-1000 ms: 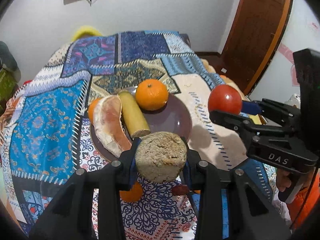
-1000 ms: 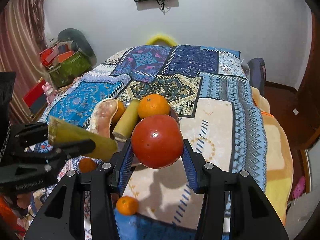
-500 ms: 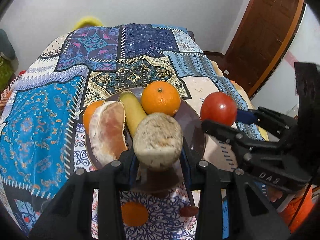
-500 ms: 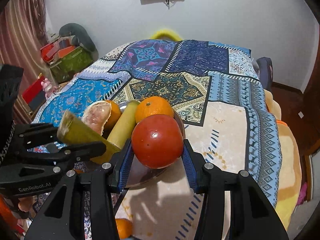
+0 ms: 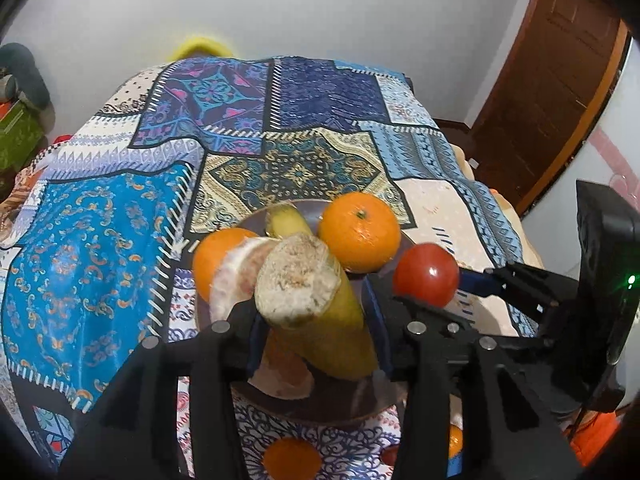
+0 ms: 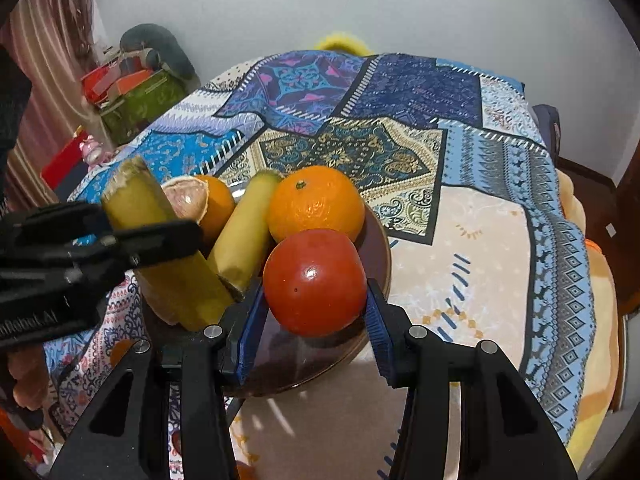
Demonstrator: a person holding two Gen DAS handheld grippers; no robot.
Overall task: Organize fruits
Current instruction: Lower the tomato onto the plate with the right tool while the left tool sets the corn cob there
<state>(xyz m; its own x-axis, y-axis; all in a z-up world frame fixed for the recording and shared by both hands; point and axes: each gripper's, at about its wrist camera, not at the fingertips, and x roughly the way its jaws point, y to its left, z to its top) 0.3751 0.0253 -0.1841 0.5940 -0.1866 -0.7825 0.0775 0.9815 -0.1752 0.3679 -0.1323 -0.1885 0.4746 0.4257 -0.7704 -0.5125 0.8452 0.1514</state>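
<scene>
Both wrist views close, angled down over the plate [image 5: 402, 240] [image 6: 380, 248] from the near side; shared: fruit, bedspread [image 5: 312, 120] [image 6: 400, 92].

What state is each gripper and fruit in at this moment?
Left hand-held gripper: jaws have just been opening, cane piece between them.
Cane piece: tilted, lower end over the plate.
Right hand-held gripper: shut on tomato.
Tomato: held above plate.
Plate: holds orange, second cane piece, peeled segment.
Small orange: loose on cloth.
</scene>
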